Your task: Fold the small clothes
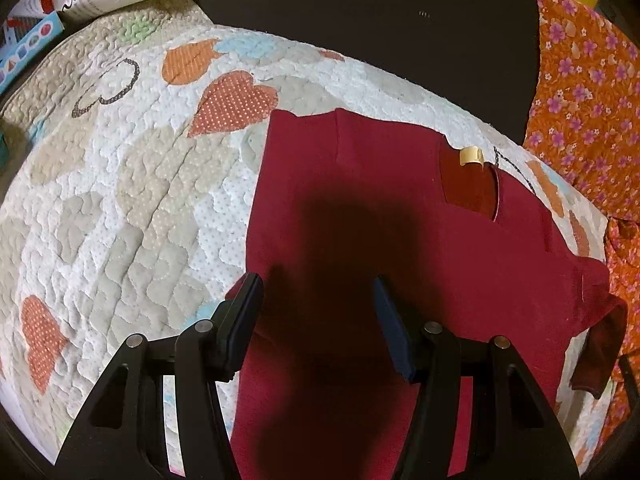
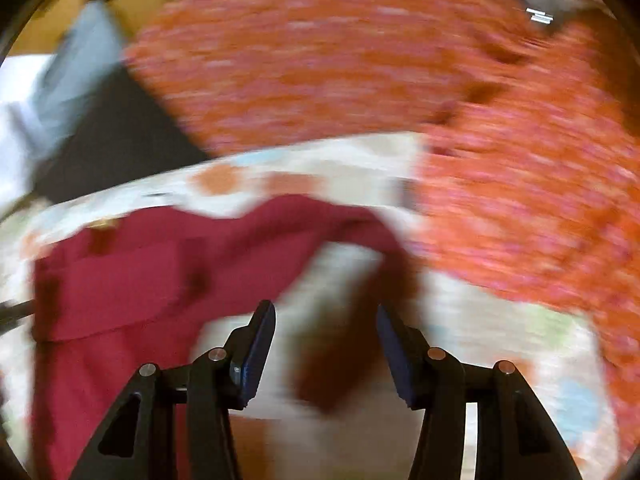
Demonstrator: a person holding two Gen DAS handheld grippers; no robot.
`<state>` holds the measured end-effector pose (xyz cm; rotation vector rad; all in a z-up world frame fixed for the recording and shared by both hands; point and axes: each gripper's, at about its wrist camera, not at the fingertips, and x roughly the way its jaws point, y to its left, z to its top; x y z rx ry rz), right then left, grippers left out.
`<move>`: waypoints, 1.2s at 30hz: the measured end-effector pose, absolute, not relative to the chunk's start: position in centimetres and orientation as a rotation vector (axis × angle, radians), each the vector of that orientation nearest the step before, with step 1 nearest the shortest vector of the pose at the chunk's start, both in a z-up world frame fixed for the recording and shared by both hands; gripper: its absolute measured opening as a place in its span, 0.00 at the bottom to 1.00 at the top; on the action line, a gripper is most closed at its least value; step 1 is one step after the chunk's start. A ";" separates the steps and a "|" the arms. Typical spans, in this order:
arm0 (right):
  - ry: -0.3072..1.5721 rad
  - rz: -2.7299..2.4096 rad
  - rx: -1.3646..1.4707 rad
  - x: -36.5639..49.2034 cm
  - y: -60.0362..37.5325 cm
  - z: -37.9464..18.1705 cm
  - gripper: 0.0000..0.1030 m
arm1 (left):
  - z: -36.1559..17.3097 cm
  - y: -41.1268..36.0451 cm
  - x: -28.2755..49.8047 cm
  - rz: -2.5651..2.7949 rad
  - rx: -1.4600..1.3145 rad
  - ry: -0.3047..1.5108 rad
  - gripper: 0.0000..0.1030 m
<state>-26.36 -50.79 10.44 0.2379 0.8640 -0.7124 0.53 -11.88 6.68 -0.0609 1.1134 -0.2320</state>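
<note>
A dark red small shirt [image 1: 360, 208] lies flat on a quilted mat [image 1: 140, 200], its neck label [image 1: 471, 156] at the far right. One sleeve [image 1: 600, 352] trails off at the right. My left gripper [image 1: 318, 284] hovers open above the shirt's middle, nothing between its fingers. The right wrist view is blurred by motion. There my right gripper [image 2: 325, 308] is open over the mat [image 2: 500, 340], and the shirt's dark red sleeve [image 2: 352, 344] lies below the gap, not pinched. The shirt body [image 2: 140, 280] spreads to the left.
An orange floral cloth [image 1: 580, 100] lies heaped along the mat's right side, and fills the upper part of the right wrist view [image 2: 360, 60]. A dark panel [image 1: 360, 20] sits beyond the mat. Boxes and paper [image 1: 60, 8] lie at the far left.
</note>
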 end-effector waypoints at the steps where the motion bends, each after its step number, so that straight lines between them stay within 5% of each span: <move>1: 0.890 -0.745 0.257 -26.5 -52.0 9.8 0.50 | 6.6 -11.9 0.5 -0.231 -0.059 1.114 0.55; 4: 0.998 -0.648 0.360 -25.3 -54.8 6.5 0.46 | 6.6 -12.2 0.4 -0.232 -0.050 1.113 0.55; 5: 1.012 -0.572 0.418 -24.9 -55.3 5.5 0.36 | 6.6 -12.3 0.3 -0.234 -0.046 1.114 0.55; 6: 1.018 -0.524 0.451 -24.7 -55.7 5.1 0.07 | 6.5 -12.5 0.3 -0.237 -0.041 1.116 0.55; 7: 1.023 -0.519 0.439 -24.8 -55.9 5.2 0.05 | 6.4 -12.6 0.3 -0.239 -0.037 1.117 0.55; 16: 0.853 -0.825 -0.330 -29.7 -56.6 11.7 0.10 | 5.6 -12.8 0.5 -0.241 -0.047 1.155 0.55; 20: 1.014 -0.632 -0.125 -33.9 -58.5 8.8 0.10 | 5.7 -12.7 0.5 -0.234 -0.052 1.153 0.55; 23: 0.960 -0.640 0.164 -37.5 -61.6 8.5 0.12 | 5.7 -12.6 0.6 -0.227 -0.059 1.154 0.55; 28: 0.843 -0.737 0.509 -40.6 -66.0 8.1 0.45 | 5.6 -12.9 0.5 -0.235 -0.046 1.154 0.55; 36: 0.641 -0.795 0.579 -43.8 -65.4 10.9 0.49 | 5.2 -13.5 0.5 -0.245 -0.034 1.170 0.55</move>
